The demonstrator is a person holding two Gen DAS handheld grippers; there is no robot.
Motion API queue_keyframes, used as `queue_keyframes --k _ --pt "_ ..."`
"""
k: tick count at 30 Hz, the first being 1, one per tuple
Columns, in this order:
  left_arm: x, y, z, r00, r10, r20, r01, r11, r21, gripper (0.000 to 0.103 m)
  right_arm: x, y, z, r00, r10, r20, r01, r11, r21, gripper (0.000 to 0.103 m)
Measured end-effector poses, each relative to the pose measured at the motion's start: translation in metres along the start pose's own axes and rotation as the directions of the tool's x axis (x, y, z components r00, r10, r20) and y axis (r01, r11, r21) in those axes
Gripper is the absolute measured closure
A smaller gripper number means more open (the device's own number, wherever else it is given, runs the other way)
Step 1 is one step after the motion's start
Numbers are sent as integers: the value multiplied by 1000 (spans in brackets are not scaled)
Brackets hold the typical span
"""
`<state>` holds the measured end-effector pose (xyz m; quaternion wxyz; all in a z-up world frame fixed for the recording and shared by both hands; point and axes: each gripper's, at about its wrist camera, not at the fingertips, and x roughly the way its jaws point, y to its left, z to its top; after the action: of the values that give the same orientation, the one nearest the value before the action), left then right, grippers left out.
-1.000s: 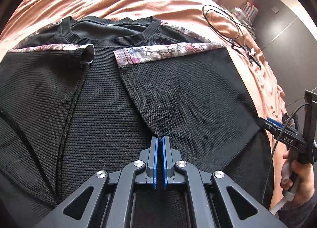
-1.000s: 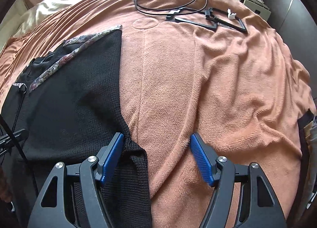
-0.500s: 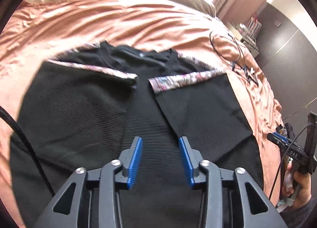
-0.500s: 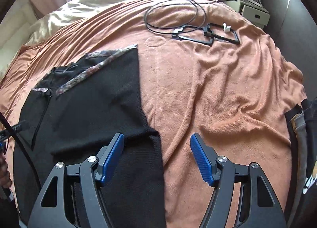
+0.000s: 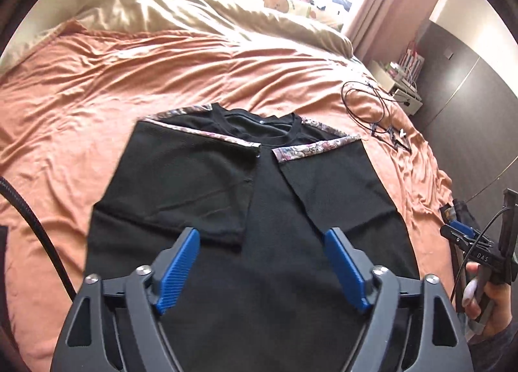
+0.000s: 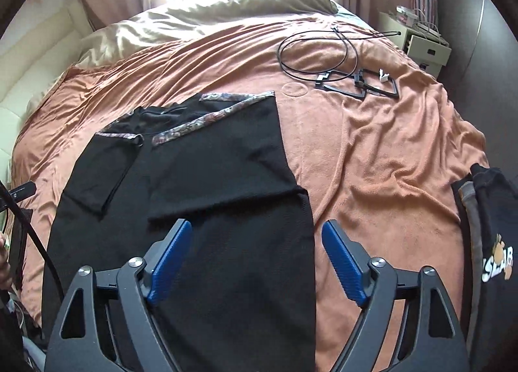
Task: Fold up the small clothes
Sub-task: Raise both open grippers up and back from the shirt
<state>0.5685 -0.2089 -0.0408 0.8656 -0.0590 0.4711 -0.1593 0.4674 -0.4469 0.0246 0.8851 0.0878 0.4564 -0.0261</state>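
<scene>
Roughly midway by the look of it: black waffle-knit top with floral-print cuffs (image 5: 252,210) spread flat in the middle of the rust-orange fleece blanket (image 5: 97,87), both sleeves already turned inward over the chest, cuffs nearly meeting just below the round neckline. Left to do, as a judgement: bringing the hem up toward the collar, perhaps once more after that, then setting the bundle aside. Sleeve panels lying mostly smooth, a faint crease across each, edges slanting toward the centre line; lower body of the top unfolded and reaching down under both tools. Left gripper (image 5: 262,271) spread wide with blue pads apart, hovering above the lower middle of the top, pinching nothing. Right gripper (image 6: 255,265) likewise spread and empty, poised over the top's right edge where black knit meets blanket. Coiled black cable (image 6: 320,51) well beyond the top toward the far right of the blanket; another dark garment with a printed logo (image 6: 492,262) at the blanket's right edge.
</scene>
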Motion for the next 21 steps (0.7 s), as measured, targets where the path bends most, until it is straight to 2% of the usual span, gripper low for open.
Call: queue_keyframes --k 3,6,10,15,21 --pt "-21 0 -11 1000 27 15 -28 999 16 7 -17 6 -13 1000 -1 17 1 1000 -18 18" --pt "-42 -2 -23 998 39 39 -40 999 34 5 -33 10 -29 999 -26 33 27 999 -23 13" --pt "-70 -4 -40 997 23 69 -26 998 53 4 -57 14 -50 998 -19 52 20 1000 -16 2" --pt "-112 -7 -60 991 -14 135 4 997 76 3 -93 23 -74 995 -35 90 38 999 -28 1" --pt "-161 -5 -86 973 -47 228 31 997 70 2 -139 42 -104 989 -67 135 77 994 -72 1"
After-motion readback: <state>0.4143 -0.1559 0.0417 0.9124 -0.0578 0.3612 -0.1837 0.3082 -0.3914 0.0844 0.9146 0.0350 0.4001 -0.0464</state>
